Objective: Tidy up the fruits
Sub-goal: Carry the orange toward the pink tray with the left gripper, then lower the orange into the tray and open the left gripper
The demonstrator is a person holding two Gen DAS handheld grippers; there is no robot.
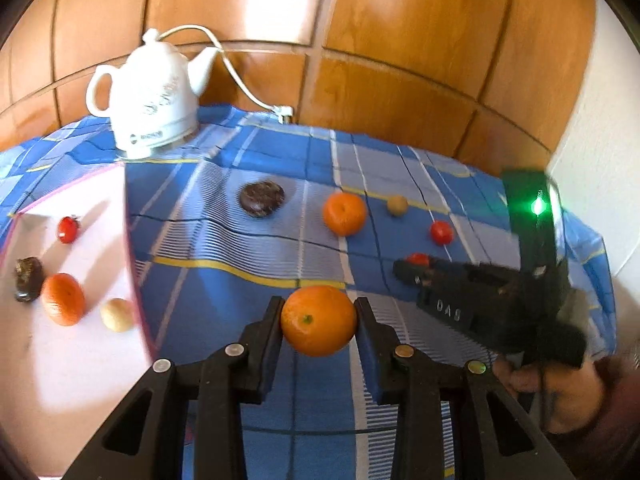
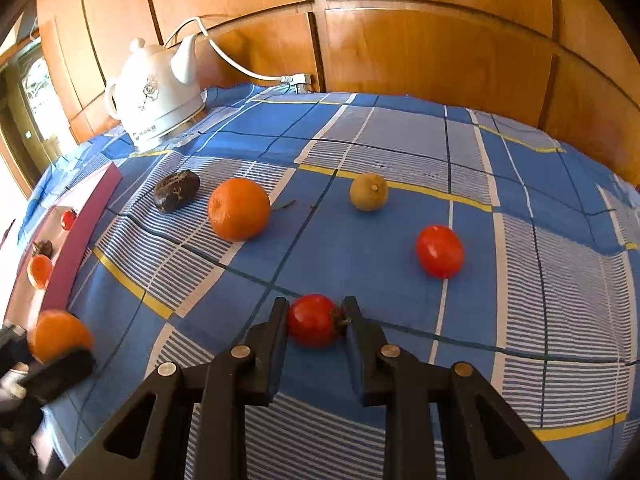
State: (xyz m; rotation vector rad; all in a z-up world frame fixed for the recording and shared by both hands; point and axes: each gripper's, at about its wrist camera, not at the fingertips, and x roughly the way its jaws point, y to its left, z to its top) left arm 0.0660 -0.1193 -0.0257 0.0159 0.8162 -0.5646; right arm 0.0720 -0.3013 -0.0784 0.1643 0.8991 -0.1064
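At the far left, a white tray with a magenta rim [image 1: 132, 264] lies on a desk covered by a blue checked cloth [image 2: 360, 248]. The tray holds a small red tomato [image 1: 68, 229], a dark brown fruit [image 1: 28, 279], an orange [image 1: 63, 299] and a pale round fruit [image 1: 117, 314]. Behind the tray, a white electric kettle [image 1: 150, 96] stands near the wood-panelled wall [image 1: 400, 40], its white cord [image 1: 240, 80] running to a plug. In the middle, the left claw [image 1: 319, 320] grips a bright orange [image 1: 319, 320] between its two black fingers, lifted just above the cloth and beside the tray's edge. Farther back on the cloth rest a dark brown round fruit [image 2: 177, 191], a second loose orange [image 2: 239, 209] and a small yellowish fruit [image 2: 369, 192]. To the right, the right claw [image 2: 314, 320] closes on a red tomato [image 2: 314, 320] that sits on the cloth, both fingers touching its sides. Another red tomato [image 2: 440, 251] lies free just beyond it, further right.
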